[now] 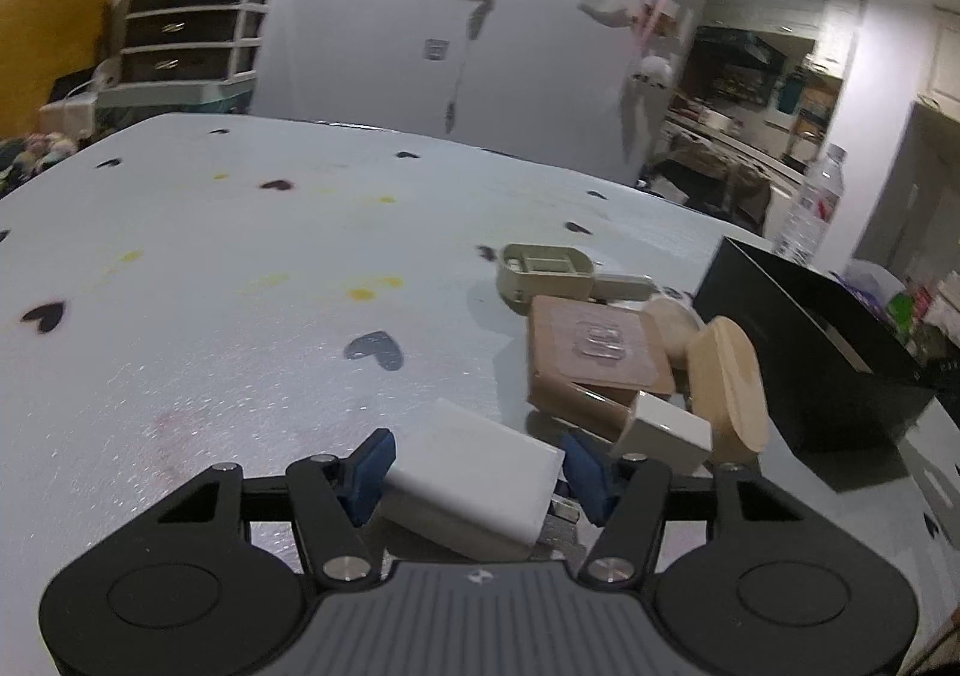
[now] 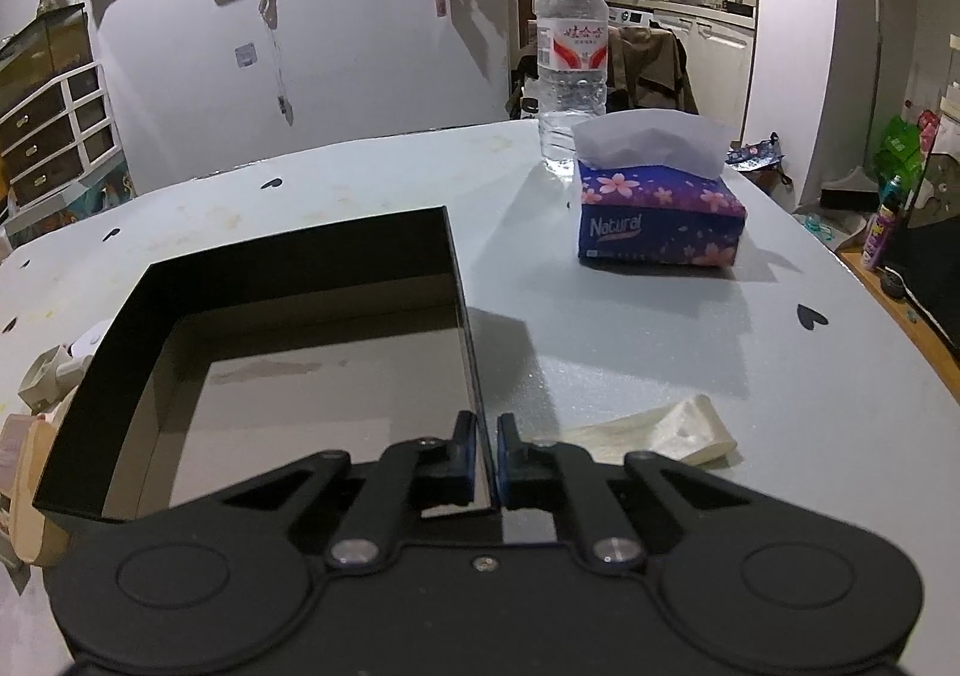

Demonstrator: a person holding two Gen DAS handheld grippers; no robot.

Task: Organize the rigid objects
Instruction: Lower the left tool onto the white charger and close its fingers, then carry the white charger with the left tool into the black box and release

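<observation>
My left gripper (image 1: 474, 472) clamped on white block (image 1: 474, 475) left of black box (image 1: 828, 352), my right gripper (image 2: 487, 457) pinching that box's wall.

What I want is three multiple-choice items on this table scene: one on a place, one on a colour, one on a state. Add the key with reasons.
1. Where is the water bottle?
A. on the floor
B. upright behind the tissue pack
C. on the drawers

2. What colour is the block in the left gripper?
A. white
B. red
C. green

3. How do the right gripper's fingers stand?
A. wide open, holding nothing
B. closed on the black box's wall
C. closed on a spoon

Key:
1 B, since the bottle rises just beyond the pack.
2 A, since the block between the blue pads is plain white.
3 B, since the box's thin side wall runs between the two nearly touching fingers.
</observation>
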